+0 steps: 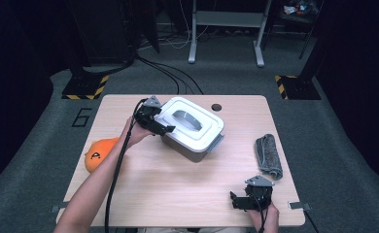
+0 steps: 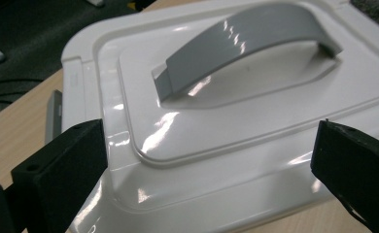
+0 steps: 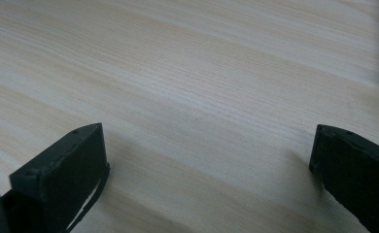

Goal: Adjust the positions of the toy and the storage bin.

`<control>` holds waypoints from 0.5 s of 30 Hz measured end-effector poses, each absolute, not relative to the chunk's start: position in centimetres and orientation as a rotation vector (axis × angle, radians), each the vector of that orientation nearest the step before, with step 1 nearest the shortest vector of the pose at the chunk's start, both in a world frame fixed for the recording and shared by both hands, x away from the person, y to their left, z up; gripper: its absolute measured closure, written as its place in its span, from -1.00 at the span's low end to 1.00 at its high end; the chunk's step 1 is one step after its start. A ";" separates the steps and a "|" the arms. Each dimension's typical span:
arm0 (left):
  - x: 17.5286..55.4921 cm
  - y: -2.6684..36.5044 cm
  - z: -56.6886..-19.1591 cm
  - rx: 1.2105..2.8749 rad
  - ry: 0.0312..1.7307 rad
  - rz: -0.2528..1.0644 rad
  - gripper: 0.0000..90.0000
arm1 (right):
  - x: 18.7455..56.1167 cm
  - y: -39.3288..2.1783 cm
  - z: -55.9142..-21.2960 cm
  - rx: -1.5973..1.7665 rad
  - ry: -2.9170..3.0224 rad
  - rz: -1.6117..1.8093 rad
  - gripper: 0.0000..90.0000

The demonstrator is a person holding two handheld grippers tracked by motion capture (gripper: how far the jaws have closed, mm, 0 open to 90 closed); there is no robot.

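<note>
A grey storage box [image 1: 192, 145] with a white lid [image 1: 203, 124] and a grey arched handle [image 1: 187, 119] stands slanted on the wooden table [image 1: 178, 179], back of centre. My left gripper [image 1: 164, 129] hovers at the lid's near-left edge, jaws open and wide apart. In the left gripper view the lid [image 2: 226, 121] and its handle [image 2: 246, 39] lie just ahead of the gripper [image 2: 209, 165], with nothing pressed by the pads. My right gripper [image 1: 237, 200] rests low near the table's front right edge, open, with only bare wood [image 3: 192, 97] ahead of the gripper [image 3: 209, 160].
A rolled grey cloth [image 1: 268, 155] lies at the right of the table. An orange ball-like object [image 1: 97, 154] sits off the table's left edge. A dark round hole [image 1: 216, 107] is in the tabletop behind the box. A desk frame [image 1: 226, 29] stands far behind.
</note>
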State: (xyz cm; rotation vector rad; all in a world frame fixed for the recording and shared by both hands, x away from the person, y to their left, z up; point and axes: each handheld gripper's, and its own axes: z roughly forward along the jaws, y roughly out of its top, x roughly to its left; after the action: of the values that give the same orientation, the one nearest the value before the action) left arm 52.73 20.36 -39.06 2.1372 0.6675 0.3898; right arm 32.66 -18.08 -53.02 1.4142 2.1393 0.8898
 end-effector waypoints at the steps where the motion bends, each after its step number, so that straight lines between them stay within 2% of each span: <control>1: 52.1 20.4 -38.8 2.121 0.672 0.411 -1.00 | 32.6 -18.0 -53.0 1.427 2.135 0.889 -1.00; 5: 50.0 20.8 -38.2 2.117 0.641 0.475 -1.00 | 32.7 -18.0 -53.0 1.411 2.149 0.895 -1.00; 15: 45.6 21.0 -39.0 2.087 0.639 0.464 -1.00 | 32.5 -18.4 -52.3 1.393 2.162 0.918 -1.00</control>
State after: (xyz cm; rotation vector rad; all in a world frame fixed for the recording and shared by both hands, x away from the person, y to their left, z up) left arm 45.62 20.97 -38.99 2.0870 0.6393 0.4643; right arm 32.49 -18.37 -52.28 1.3933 2.1616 0.9176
